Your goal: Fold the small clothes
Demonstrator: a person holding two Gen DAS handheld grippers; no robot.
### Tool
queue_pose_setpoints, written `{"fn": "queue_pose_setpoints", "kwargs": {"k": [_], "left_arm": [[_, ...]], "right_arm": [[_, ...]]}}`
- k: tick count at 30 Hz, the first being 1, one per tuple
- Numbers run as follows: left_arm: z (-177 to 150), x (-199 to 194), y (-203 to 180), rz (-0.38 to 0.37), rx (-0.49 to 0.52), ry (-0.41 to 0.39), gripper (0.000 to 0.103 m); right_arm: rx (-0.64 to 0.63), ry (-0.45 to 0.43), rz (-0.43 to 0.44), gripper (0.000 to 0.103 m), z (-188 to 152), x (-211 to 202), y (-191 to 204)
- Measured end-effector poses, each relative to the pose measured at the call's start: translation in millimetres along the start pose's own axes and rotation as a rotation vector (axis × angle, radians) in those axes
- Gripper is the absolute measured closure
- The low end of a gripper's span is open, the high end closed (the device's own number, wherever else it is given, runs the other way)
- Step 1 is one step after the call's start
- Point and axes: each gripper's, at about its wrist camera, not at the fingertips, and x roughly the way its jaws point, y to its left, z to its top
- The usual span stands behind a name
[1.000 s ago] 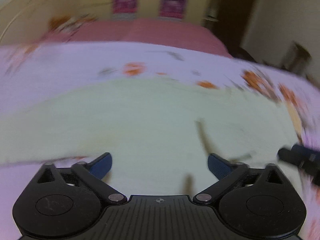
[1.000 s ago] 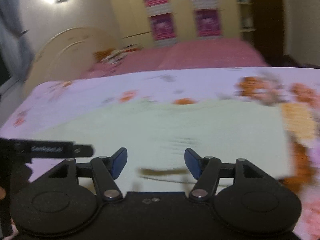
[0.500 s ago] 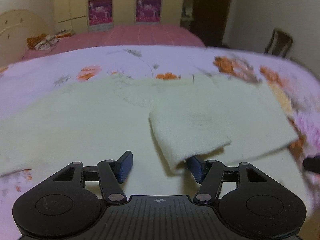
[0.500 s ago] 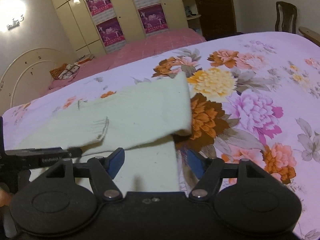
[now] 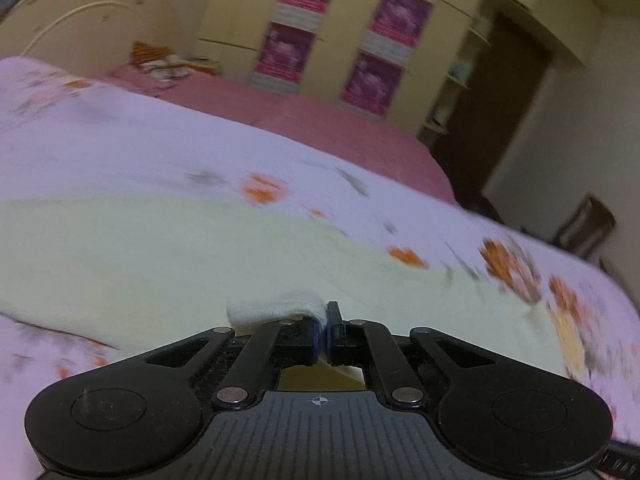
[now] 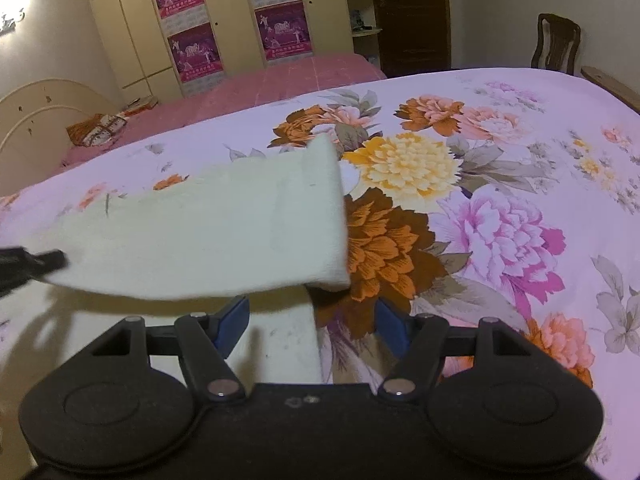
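Pale cream knitted garment [image 6: 208,236] lies on the floral bedspread [image 6: 500,184], the largest surface in both views, lilac-pink with orange, yellow and purple blossoms. In the right wrist view the garment fills the left centre of the frame: a folded-over part runs with its long axis from the left edge up and right, its finished end pointing to the upper right and its lower right corner lifted over a second layer beneath. In the left wrist view the same cloth [image 5: 132,256] is a broad blurred band across the middle left; its outline and far edge are smeared by motion.

Behind the bed, at the upper centre, stand cream wardrobe doors [image 6: 132,28] carrying magenta posters [image 6: 194,52]; their writing is too small to read. A dark wooden chair [image 6: 558,46] stands at the upper right, cut off below by the bed.

Black left gripper [image 5: 323,330], at the lower centre of its own view, has just been closing, and its fingers now pinch a small raised fold of the cream cloth. Black right gripper [image 6: 312,318] has its blue-padded fingers [image 6: 234,318] standing wide apart over the lower layer's edge, pressing on nothing. A dark object at the left edge of the right wrist view is cut off and unclear.
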Motion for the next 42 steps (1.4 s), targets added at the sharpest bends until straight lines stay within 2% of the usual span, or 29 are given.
{"fn": "queue_pose_setpoints", "kwargs": {"k": [5, 7, 9, 11, 14, 17, 18, 19, 21, 22, 26, 28, 30, 34, 37, 38, 39, 40, 41, 42], "left_arm": [[7, 6, 26, 0.062, -0.021, 0.004, 0.099], [6, 11, 31, 0.077, -0.025, 0.019, 0.099], [2, 16, 31, 0.092, 0.005, 0.035, 0.099], [-5, 22, 31, 0.112, 0.043, 0.059, 0.099], [-10, 18, 39, 0.124, 0.054, 0.063, 0.098], [-8, 5, 40, 0.161, 0.099, 0.047, 0.080], [-7, -2, 43, 0.180, 0.108, 0.033, 0.067], [-6, -9, 47, 0.201, 0.104, 0.016, 0.051], [-4, -24, 58, 0.234, 0.073, -0.025, 0.040], [-3, -29, 61, 0.230, 0.065, -0.035, 0.040], [4, -34, 49, 0.176, 0.122, -0.045, 0.040], [7, -27, 39, 0.145, 0.133, -0.051, 0.040], [11, -13, 33, 0.168, 0.137, -0.028, 0.040], [15, -2, 54, 0.241, 0.023, 0.002, 0.040], [11, 16, 64, 0.215, -0.007, 0.075, 0.040], [9, 20, 65, 0.207, -0.009, 0.084, 0.040], [6, 22, 64, 0.205, -0.004, 0.079, 0.041], [5, 23, 63, 0.199, 0.004, 0.064, 0.042], [4, 23, 61, 0.192, 0.006, 0.050, 0.052], [3, 24, 60, 0.181, 0.008, 0.045, 0.079]], "right_arm": [[-0.047, 0.003, -0.003, 0.046, 6, 17, 11], [-0.052, -0.001, -0.010, 0.055, 10, 25, 13], [-0.042, -0.009, -0.006, 0.075, 14, 32, 12], [-0.013, -0.002, 0.016, 0.086, 17, 34, 9], [0.011, 0.006, -0.005, 0.090, 11, 32, -2], [0.001, 0.019, 0.008, 0.090, 11, 27, -4], [-0.007, 0.029, 0.014, 0.088, 13, 26, -3], [0.007, 0.030, 0.025, 0.085, 15, 23, -4], [0.045, 0.013, 0.058, 0.071, 19, 19, -8], [0.057, -0.003, 0.067, 0.069, 21, 17, -9], [0.066, -0.019, 0.082, 0.045, 34, 27, -7], [0.069, -0.023, 0.088, 0.045, 43, 38, -4], [0.078, -0.022, 0.081, 0.045, 55, 53, -3], [0.106, 0.007, 0.074, 0.046, 73, 81, -4], [0.130, 0.014, 0.093, 0.046, 80, 94, -4], [0.120, 0.011, 0.092, 0.054, 83, 98, -2], [0.104, 0.013, 0.090, 0.073, 84, 101, 1], [0.098, 0.023, 0.086, 0.083, 85, 104, 3], [0.096, 0.023, 0.083, 0.089, 84, 104, 5], [0.077, 0.005, 0.064, 0.092, 82, 102, 7]]}}
